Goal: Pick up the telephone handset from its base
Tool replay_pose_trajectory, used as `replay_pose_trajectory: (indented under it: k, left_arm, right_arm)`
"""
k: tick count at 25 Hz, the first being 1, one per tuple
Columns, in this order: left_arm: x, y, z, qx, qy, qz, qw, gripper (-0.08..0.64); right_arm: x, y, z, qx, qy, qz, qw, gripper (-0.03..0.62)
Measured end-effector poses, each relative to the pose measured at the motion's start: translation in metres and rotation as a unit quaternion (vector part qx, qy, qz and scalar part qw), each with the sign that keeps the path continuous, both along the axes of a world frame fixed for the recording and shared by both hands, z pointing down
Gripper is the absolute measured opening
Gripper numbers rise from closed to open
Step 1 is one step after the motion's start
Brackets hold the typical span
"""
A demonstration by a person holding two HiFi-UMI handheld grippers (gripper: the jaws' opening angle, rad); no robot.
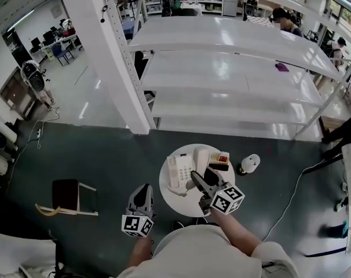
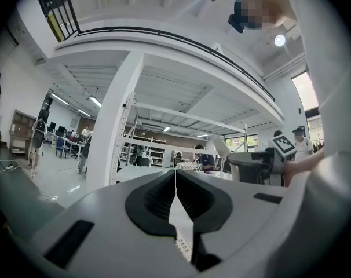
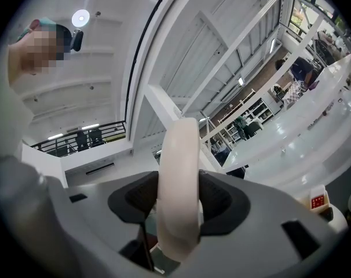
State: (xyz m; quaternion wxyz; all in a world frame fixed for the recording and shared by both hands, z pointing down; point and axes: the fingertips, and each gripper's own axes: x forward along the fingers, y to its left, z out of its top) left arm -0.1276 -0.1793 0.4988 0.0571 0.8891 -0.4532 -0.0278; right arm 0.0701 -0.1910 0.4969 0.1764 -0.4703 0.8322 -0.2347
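My right tongs (image 3: 179, 179) pinch the handset (image 3: 178, 149), its length upright, beside the base (image 1: 180, 172) at the desk's (image 1: 190, 210) left edge; left tongs (image 2: 175, 185) pressed together.

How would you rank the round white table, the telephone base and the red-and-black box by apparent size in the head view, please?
1. round white table
2. telephone base
3. red-and-black box
The base and box sit on the table at a similar distance, so the ranking looks safe.

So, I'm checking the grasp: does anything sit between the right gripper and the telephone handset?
Nothing visible does: the right gripper is shut directly on the telephone handset, pads against its sides.
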Motion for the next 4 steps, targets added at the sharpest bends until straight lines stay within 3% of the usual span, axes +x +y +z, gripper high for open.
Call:
replay_pose_trajectory:
  k: [4]
  left_arm:
    - [0.0003,0.0007,0.0032,-0.003,-0.001,0.0,1.0,0.021]
  right_arm:
    - [0.0003,0.0016,-0.0002,0.001,0.002,0.0,1.0,0.218]
